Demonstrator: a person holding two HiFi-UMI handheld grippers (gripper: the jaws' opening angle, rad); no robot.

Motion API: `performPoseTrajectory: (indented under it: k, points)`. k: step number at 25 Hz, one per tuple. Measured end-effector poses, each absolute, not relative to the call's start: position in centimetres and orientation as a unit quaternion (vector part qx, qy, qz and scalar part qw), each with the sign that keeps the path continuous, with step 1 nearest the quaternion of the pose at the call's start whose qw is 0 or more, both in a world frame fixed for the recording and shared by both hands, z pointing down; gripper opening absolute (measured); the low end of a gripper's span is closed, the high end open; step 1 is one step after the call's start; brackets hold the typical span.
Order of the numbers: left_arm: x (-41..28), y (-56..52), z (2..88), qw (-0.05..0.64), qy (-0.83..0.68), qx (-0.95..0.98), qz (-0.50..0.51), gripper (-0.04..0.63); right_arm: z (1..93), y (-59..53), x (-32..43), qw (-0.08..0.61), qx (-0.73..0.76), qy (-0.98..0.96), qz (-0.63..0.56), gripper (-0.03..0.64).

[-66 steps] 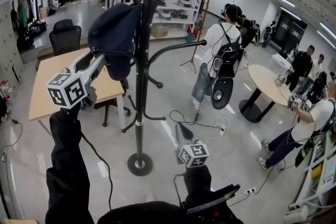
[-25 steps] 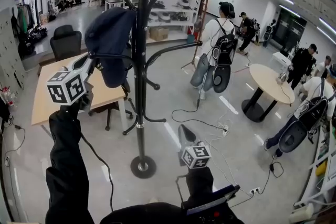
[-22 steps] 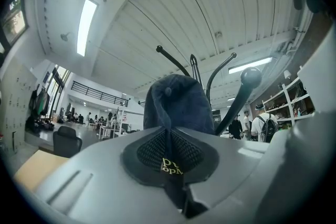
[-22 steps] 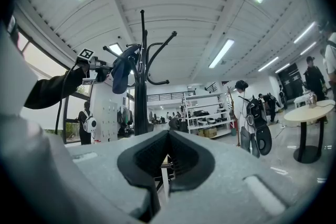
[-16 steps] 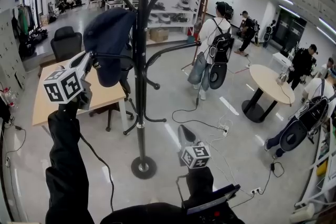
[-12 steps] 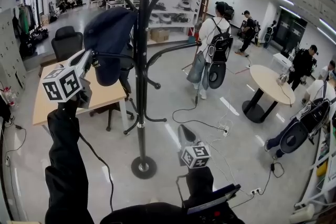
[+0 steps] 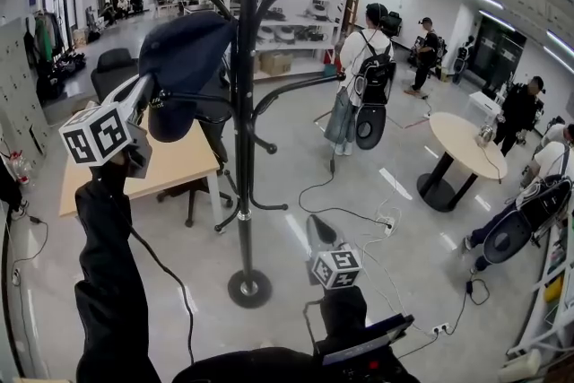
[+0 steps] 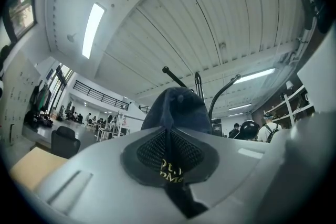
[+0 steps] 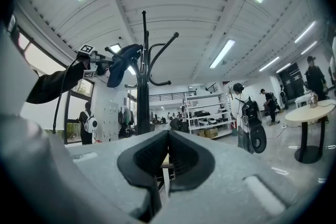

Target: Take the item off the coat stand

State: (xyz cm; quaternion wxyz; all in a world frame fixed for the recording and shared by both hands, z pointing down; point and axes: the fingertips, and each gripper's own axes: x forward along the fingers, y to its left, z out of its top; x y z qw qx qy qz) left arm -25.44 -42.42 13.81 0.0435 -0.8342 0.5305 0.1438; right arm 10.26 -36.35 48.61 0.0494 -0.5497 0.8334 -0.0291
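Note:
A dark navy cap (image 7: 186, 54) hangs on a left arm of the black coat stand (image 7: 244, 130). My left gripper (image 7: 149, 93) reaches up to it from the left and is shut on the cap's lower edge. In the left gripper view the cap (image 8: 177, 108) fills the space above the jaws, and its fabric with yellow print is pinched at the left gripper (image 8: 169, 165). My right gripper (image 7: 316, 234) stays low near the stand's base, shut on nothing. The right gripper view shows the cap (image 9: 119, 68) and stand (image 9: 144, 92) above the right gripper (image 9: 168, 157).
A wooden table (image 7: 175, 168) and a black office chair (image 7: 112, 67) stand behind the stand's left side. Cables (image 7: 359, 215) lie on the floor to the right. A person with a backpack (image 7: 363, 67) and a round table (image 7: 462, 143) are farther right.
My left gripper has risen and drifted left, lifting and tilting the cap on the stand's arm. The right gripper has not moved. People in the background have walked about.

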Motion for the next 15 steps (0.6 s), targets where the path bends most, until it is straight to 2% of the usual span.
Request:
performPoseTrajectory:
  k: [15]
  points:
    - [-26.2,-41.8,10.1,0.041,0.518,-0.84,0.158,0.015,48.8,-36.6,9.7,0.049,-0.548,0.835,-0.029,0.002]
